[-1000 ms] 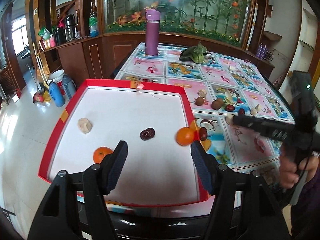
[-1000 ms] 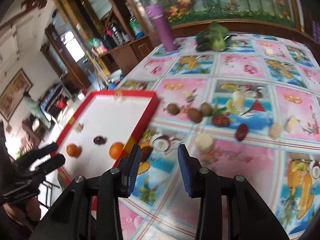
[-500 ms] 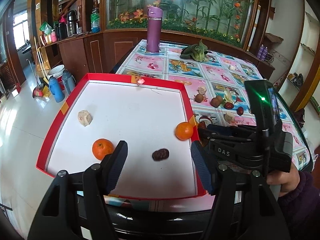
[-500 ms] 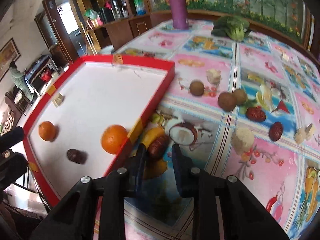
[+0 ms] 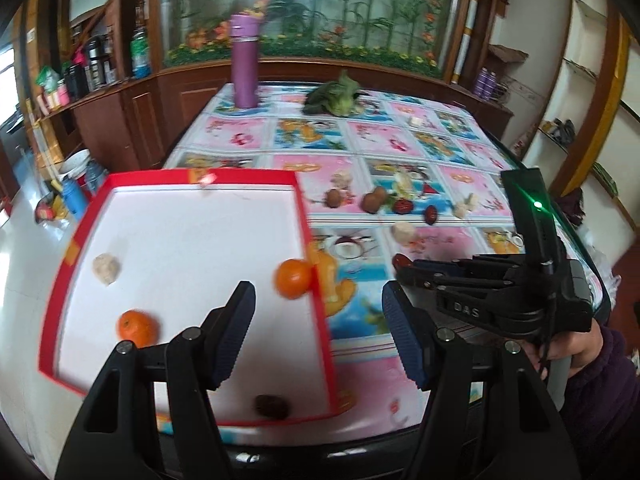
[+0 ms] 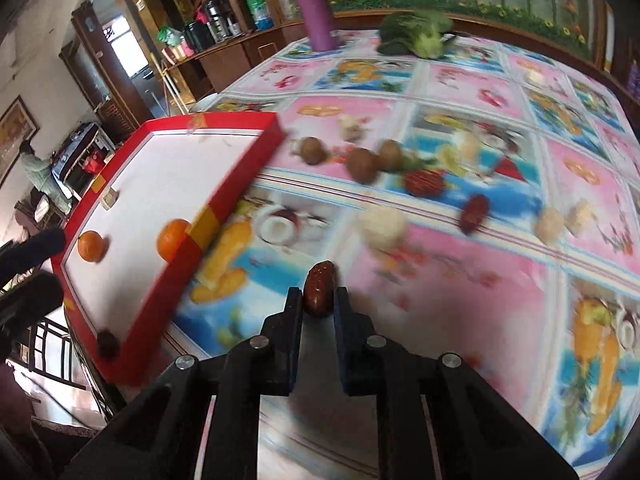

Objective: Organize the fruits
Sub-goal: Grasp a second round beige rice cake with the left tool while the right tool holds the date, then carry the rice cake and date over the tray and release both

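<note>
here the right gripper (image 6: 318,300) has its fingers closed on a red date (image 6: 319,289), pinching it across its narrow middle with the far end poking out past the tips, lifted above the patterned desk (image 6: 460,280) just right of the red tray (image 6: 224,196). the date looks small, light and slightly soft with a smooth, glossy skin, so it could squirm or pivot in the pinch; a hold across the waist, as now, seems the safest place. the left gripper (image 5: 318,334) hangs with its fingers spread wide and holding nothing, over the tray's near right corner. inside the tray lie two oranges (image 5: 294,279), a pale chunk (image 5: 106,268) and a dark date (image 5: 272,406); more fruit sits scattered on the desk beyond. the only readable writing is "das" on the right gripper's body in the left view.
</note>
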Tool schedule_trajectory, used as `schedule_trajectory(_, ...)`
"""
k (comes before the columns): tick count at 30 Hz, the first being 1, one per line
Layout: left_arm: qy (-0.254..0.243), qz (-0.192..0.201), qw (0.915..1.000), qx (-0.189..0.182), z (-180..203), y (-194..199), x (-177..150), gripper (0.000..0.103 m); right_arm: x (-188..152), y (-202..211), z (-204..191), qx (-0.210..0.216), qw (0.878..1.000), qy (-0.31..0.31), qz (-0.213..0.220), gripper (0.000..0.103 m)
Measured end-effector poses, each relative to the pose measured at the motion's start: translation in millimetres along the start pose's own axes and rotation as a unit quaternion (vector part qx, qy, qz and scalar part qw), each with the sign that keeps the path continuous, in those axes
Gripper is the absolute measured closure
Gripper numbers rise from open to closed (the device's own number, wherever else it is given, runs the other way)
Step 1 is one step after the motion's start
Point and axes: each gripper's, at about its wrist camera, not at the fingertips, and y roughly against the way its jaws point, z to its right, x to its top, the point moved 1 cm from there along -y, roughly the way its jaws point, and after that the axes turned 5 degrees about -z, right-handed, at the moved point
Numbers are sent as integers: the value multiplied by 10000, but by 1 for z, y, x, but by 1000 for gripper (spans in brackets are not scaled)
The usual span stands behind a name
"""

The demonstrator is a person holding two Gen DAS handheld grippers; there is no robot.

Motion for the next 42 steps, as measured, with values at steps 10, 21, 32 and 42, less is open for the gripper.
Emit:
schedule_trajectory(10,-521,-575,9966,-270,66,-97,39,36,-20,30,62,-305,9976,-572,250,89)
schedule_trajectory(21,-490,-807,9955,-58,79,-147,52,48,-20,30,71,22,9974,-612,383,89)
schedule_trajectory(32,-661,-686,9954,-70,85,-146,51,74,-20,29,69,-41,9971,-652,399,89)
schedule_trajectory(42,-400,-134,9991,-101,54,-75,42,74,-2,37,41,-61,9973,-488,553,89)
